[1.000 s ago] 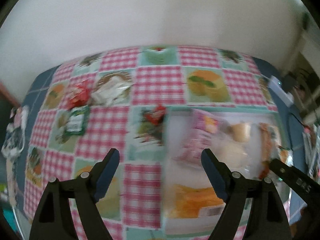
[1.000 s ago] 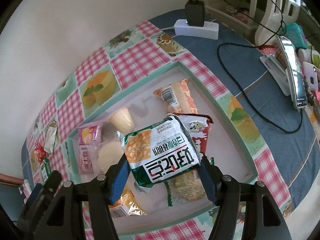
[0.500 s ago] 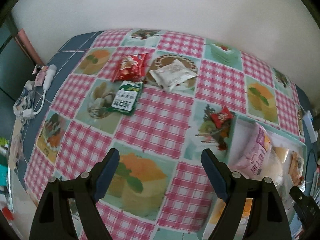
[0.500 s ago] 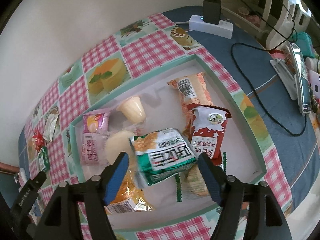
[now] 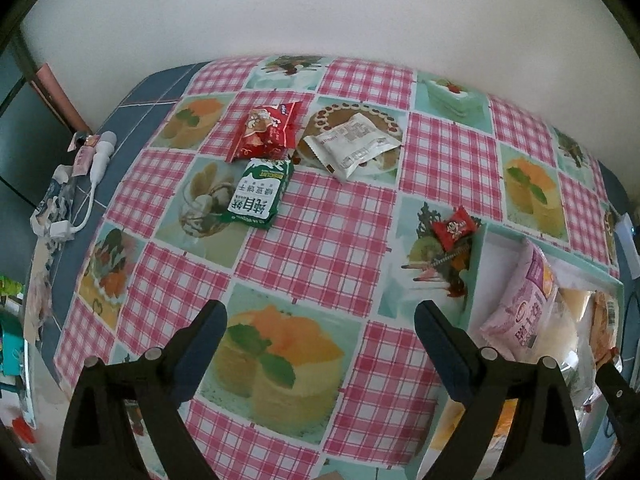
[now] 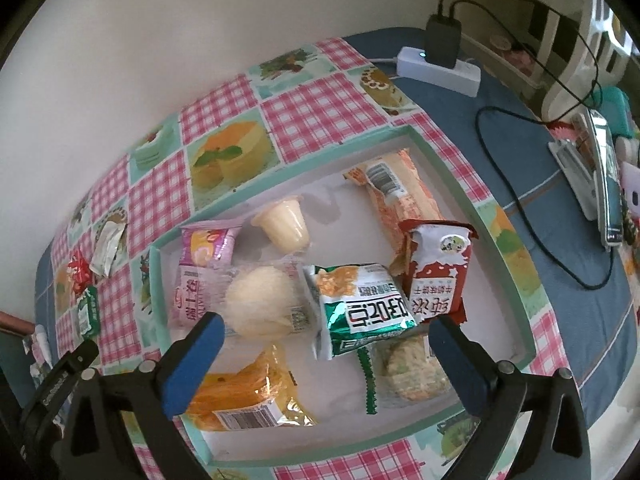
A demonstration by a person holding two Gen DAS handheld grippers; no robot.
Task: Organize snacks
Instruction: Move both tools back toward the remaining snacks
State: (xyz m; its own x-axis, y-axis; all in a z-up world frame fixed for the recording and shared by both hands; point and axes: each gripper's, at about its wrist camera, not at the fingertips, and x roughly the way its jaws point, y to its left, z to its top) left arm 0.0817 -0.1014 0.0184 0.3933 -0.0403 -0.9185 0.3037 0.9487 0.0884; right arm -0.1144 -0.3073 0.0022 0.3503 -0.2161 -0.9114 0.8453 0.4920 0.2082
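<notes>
Snacks are lying in two groups: most in a shallow white tray under the right claw, a few loose on the checked cloth ahead of the left claw.

Right claw's jaws are opening wide and gripping nothing; a green-and-white packet is lying flat in the tray just beyond and between the blue fingertips, free of both pads. Nearest that claw, an orange packet is sitting below its left finger and a round cracker pack below its right. Just past the fingertips a clear-wrapped pale bun and a pink packet are lying to the left, and a red-and-white packet is leaning to the right. Farther on, a pale jelly cup and a long orange-striped packet are resting near the tray's far wall.

Left claw's jaws are also opening, nothing between them, hanging over bare cloth on the worktop. Ahead to its right, a small red candy is lying just beside the tray's corner. Farther ahead to the left, a green biscuit pack, a red packet and a white packet are clustered together.
</notes>
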